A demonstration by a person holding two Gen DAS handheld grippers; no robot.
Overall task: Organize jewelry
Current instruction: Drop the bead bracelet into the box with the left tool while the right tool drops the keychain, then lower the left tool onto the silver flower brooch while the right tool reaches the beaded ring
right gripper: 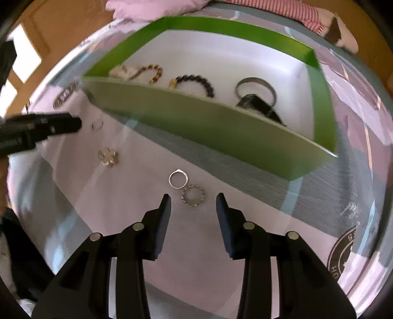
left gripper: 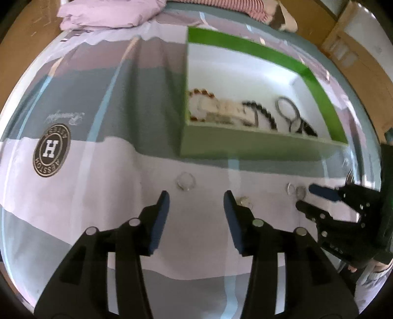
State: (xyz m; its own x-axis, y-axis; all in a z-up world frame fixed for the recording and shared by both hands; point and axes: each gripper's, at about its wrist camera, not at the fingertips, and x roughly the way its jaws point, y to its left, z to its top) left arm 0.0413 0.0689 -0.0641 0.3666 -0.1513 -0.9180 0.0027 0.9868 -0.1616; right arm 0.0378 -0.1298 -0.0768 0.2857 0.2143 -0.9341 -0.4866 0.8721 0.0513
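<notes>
Two black handheld claws point steeply down at a bed covered by a striped bedspread (left gripper: 98, 157) in lilac, grey and white. Nearest in the left wrist view, the left gripper (left gripper: 196, 203) stands with its blue-padded jaws parted and nothing between them; bare lilac fabric lies under the gap. A thin clear ring (left gripper: 186, 182) lies just beyond the left finger, and a small sparkly cluster piece (left gripper: 245, 201) sits right beside the right finger. In the right wrist view, the right gripper (right gripper: 193, 205) is also parted and empty, hovering over a beaded ring (right gripper: 193, 195) that lies touching a plain silver ring (right gripper: 178, 179). The cloth around these pieces is flat and open — room on all sides except ahead. There the near wall of a green box (right gripper: 221, 127) rises, its rim a straight edge across the way. Inside on its white floor lie an amber bead bracelet (right gripper: 153, 71), a dark bead bracelet (right gripper: 199, 83), a metal bangle (right gripper: 255, 87) and a black item too blurred to name. Beyond the box — a folded lilac pillow (left gripper: 108, 14) and a wooden bed frame (left gripper: 22, 36).
</notes>
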